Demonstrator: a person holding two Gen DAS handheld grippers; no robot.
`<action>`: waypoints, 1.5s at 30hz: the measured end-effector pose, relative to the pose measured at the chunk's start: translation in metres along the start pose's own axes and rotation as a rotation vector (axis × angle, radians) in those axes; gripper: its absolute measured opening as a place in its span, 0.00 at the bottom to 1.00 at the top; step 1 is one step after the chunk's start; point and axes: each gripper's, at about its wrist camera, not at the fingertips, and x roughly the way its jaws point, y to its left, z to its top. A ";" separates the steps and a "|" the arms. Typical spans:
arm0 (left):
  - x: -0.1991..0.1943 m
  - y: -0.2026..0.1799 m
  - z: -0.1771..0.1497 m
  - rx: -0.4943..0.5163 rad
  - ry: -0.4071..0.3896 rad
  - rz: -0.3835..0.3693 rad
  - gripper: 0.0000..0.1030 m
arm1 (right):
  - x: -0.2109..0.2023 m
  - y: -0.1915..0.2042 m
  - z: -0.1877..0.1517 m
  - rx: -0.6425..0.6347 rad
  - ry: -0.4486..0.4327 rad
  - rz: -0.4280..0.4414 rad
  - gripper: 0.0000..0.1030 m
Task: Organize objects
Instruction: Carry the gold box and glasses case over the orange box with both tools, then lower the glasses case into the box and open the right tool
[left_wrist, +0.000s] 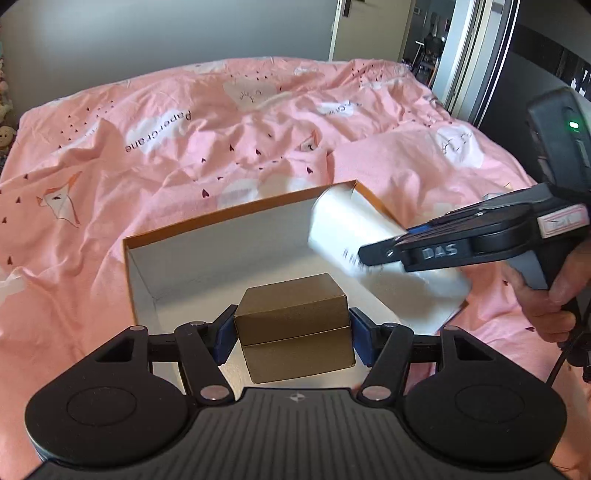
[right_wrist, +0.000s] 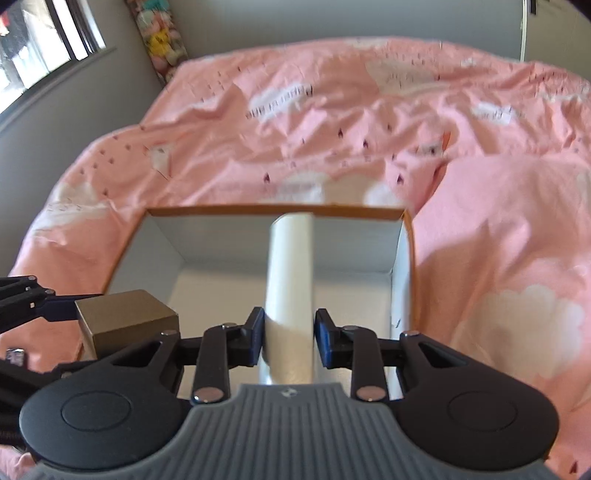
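Note:
An open cardboard box (left_wrist: 236, 214) with an orange rim and white inside lies on the pink bedspread; its rim (right_wrist: 273, 211) also shows in the right wrist view. My left gripper (left_wrist: 291, 332) is shut on a small gold box (left_wrist: 295, 317), held over the near part of the open box. The gold box (right_wrist: 125, 317) appears at the left of the right wrist view. My right gripper (right_wrist: 290, 336) is shut on a white cylinder (right_wrist: 291, 266), which points out over the open box. In the left wrist view the white cylinder (left_wrist: 354, 225) hangs above the box's right side.
A crumpled pink bedspread (left_wrist: 184, 140) with white clouds covers the whole bed. A hand (left_wrist: 554, 295) holds the right gripper's handle. Grey wall (left_wrist: 166, 33) and a door stand behind the bed. A window (right_wrist: 40, 48) and soft toys (right_wrist: 162, 37) lie at the far left.

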 end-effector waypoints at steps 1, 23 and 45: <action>0.009 0.003 0.002 -0.001 0.013 -0.004 0.69 | 0.014 -0.001 0.001 0.000 0.025 -0.005 0.29; 0.089 0.031 0.006 0.014 0.140 0.002 0.69 | 0.098 -0.020 0.007 0.008 0.169 -0.061 0.35; 0.083 0.035 -0.004 0.026 0.146 -0.027 0.69 | 0.098 0.014 -0.012 -0.406 0.296 0.032 0.20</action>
